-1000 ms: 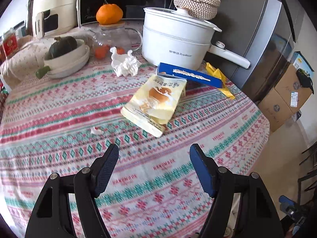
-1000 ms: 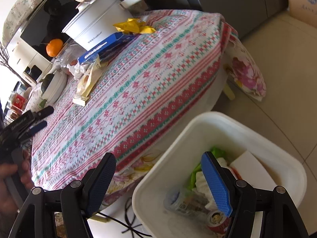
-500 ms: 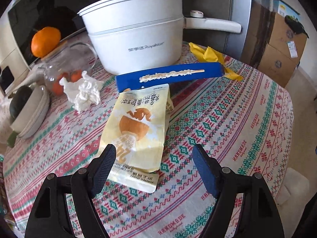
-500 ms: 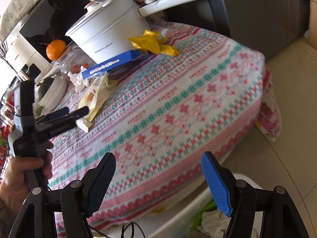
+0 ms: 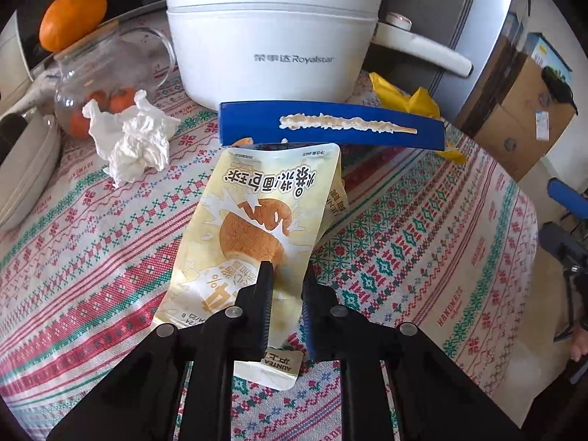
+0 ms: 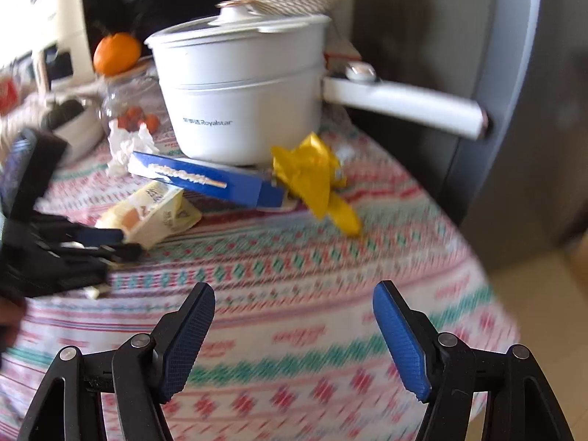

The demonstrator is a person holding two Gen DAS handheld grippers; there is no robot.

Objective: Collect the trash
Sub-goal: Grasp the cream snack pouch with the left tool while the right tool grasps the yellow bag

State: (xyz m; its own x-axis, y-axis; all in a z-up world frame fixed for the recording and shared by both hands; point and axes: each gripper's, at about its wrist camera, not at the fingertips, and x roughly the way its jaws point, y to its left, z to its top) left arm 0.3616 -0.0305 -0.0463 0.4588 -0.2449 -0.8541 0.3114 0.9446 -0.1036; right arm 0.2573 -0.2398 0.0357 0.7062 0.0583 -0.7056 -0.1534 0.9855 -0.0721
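A pale yellow snack wrapper (image 5: 257,228) lies on the patterned tablecloth (image 5: 422,250). My left gripper (image 5: 286,275) is shut on the near end of the wrapper; it also shows in the right wrist view (image 6: 121,240) on the wrapper (image 6: 154,213). Behind lie a blue box (image 5: 330,128), a crumpled white tissue (image 5: 136,143) and a crumpled yellow wrapper (image 5: 408,99). My right gripper (image 6: 294,327) is open and empty above the table's near side, well short of the yellow wrapper (image 6: 316,180) and blue box (image 6: 209,180).
A white electric pot (image 5: 272,33) with a long handle (image 6: 404,106) stands behind the trash. A glass jar (image 5: 99,81) with an orange on top and a stack of bowls (image 5: 22,169) sit at left. A fridge (image 6: 514,73) and cardboard boxes (image 5: 522,110) stand right.
My left gripper moved forward to the snack wrapper and closed on it. My right gripper swung up from the trash bin to the table, staying open.
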